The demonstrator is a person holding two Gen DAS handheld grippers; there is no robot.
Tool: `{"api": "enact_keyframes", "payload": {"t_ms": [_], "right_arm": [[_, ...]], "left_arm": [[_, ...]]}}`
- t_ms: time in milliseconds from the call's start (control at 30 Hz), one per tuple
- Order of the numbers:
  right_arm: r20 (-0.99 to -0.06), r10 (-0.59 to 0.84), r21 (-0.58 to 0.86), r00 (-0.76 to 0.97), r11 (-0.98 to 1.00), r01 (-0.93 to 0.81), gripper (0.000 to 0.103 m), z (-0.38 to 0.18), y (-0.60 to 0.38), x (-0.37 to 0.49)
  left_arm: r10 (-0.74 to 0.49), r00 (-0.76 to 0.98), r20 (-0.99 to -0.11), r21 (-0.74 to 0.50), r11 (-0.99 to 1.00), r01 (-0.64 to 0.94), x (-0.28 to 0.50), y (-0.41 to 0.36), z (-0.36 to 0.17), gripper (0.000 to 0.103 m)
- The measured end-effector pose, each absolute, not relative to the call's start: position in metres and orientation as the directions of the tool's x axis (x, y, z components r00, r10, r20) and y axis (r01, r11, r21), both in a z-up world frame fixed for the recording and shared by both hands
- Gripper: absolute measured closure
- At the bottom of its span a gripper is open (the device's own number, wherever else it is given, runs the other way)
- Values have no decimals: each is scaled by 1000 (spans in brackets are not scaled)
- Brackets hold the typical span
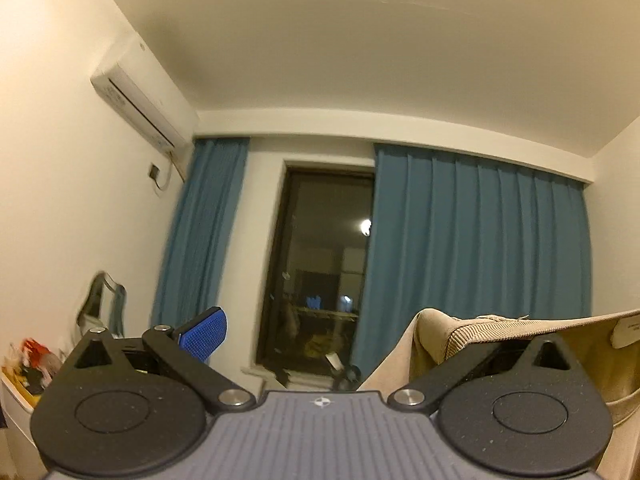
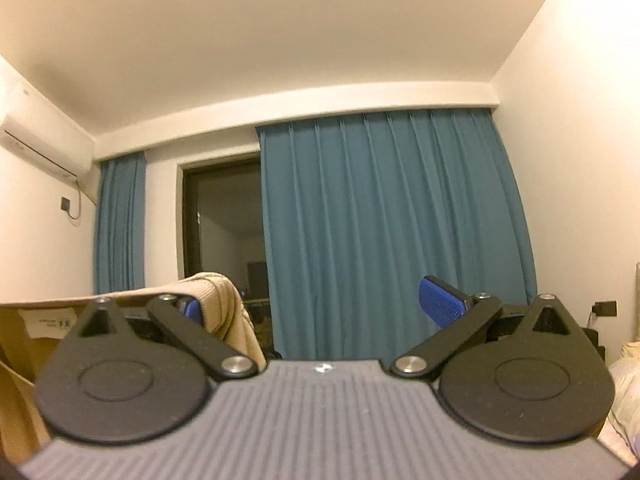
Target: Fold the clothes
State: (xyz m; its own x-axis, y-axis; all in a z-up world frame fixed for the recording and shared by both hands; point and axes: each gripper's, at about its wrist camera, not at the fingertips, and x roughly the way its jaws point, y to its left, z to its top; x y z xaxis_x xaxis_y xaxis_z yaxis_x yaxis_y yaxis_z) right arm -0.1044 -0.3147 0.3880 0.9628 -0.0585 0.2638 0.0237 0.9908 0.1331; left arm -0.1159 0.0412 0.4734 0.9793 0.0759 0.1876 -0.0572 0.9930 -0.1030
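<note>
Both grippers are raised and look toward the window wall. A beige garment with a ribbed collar and a white label hangs stretched between them. In the left wrist view it drapes over my right finger; the blue left pad stands free, so the left gripper is open. In the right wrist view the same beige garment covers my left blue pad; the right blue pad is far apart. The right gripper is open with the cloth hooked on one finger.
Blue curtains flank a dark window. An air conditioner is high on the left wall. A shelf with clutter stands at the left. Pale bedding lies at the right.
</note>
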Motion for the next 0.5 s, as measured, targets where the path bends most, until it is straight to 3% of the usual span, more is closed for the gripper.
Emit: {"api": "enact_keyframes", "payload": {"t_ms": [200,500], "right_arm": [[191,-44,88,981,996,28,0,350,-313,-96],[-15,-85,49,996,995,86,0,263,-295,20]], "left_arm": [[23,998,55,-117,993,-17,-84,60,429,0],[60,987,-149,-56,996,-69,66,64,327,0]]}}
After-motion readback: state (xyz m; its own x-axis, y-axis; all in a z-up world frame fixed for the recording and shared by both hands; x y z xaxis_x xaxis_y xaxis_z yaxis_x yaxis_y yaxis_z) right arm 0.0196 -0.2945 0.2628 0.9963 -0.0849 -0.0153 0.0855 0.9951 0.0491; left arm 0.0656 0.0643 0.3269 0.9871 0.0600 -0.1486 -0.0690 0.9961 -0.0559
